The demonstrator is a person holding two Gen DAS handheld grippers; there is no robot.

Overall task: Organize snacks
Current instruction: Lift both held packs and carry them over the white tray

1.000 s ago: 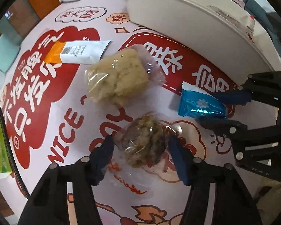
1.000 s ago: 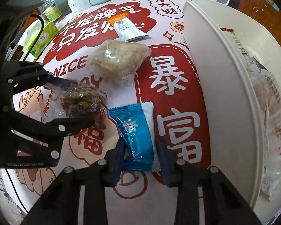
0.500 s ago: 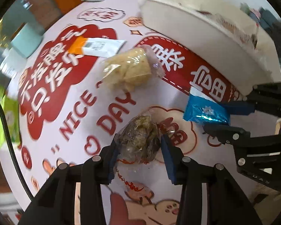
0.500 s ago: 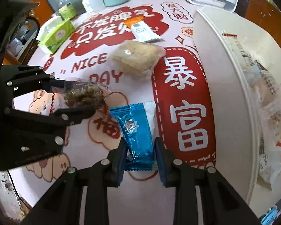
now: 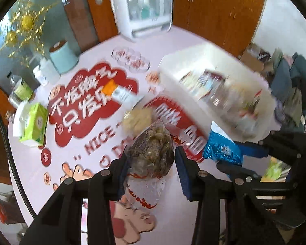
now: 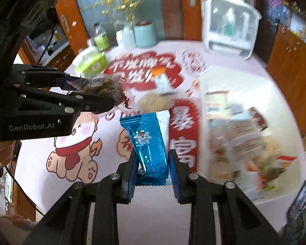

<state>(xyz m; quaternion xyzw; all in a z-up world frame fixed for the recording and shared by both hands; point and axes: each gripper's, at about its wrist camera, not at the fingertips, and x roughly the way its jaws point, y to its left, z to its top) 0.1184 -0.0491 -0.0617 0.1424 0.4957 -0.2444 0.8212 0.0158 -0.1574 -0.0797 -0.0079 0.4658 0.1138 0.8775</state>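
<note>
left wrist view shows the left gripper point(image 5: 151, 159) clamping a clear snack bag point(image 5: 151, 149) and the right gripper point(image 6: 153, 171) pinching a blue packet point(image 6: 149, 140), both lifted beside the white bin point(image 5: 193, 61), where slick wrappers might slip.

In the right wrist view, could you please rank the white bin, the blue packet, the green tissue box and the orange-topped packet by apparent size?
1. White bin
2. Blue packet, though nearness to the camera enlarges it
3. Green tissue box
4. Orange-topped packet, blurred, so its place after the box is unsure
</note>
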